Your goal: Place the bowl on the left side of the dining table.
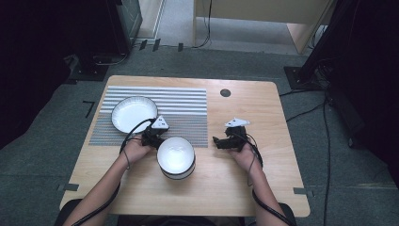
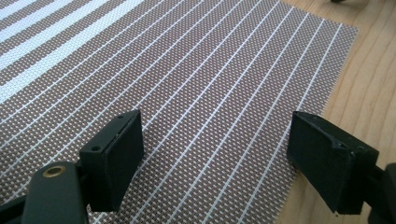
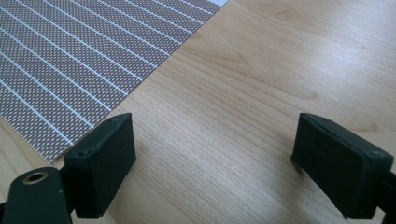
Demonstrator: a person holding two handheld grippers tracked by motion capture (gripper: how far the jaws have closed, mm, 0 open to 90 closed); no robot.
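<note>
Both black grippers gape empty: the left gripper (image 2: 215,154) over the woven striped placemat (image 2: 201,79), the right gripper (image 3: 212,163) over the smooth grained wooden table (image 3: 261,79), beside the round white bowl (image 1: 176,155).

A light wooden table (image 1: 235,183) is seen, on which a striped placemat (image 1: 188,108) is laid; a stack of white bowls (image 1: 176,157) is set just beside its near edge.

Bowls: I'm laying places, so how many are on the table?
2. One white bowl sits on the striped placemat; the other bowl, white with a dark band, stands on the bare wooden table between the two hands.
</note>
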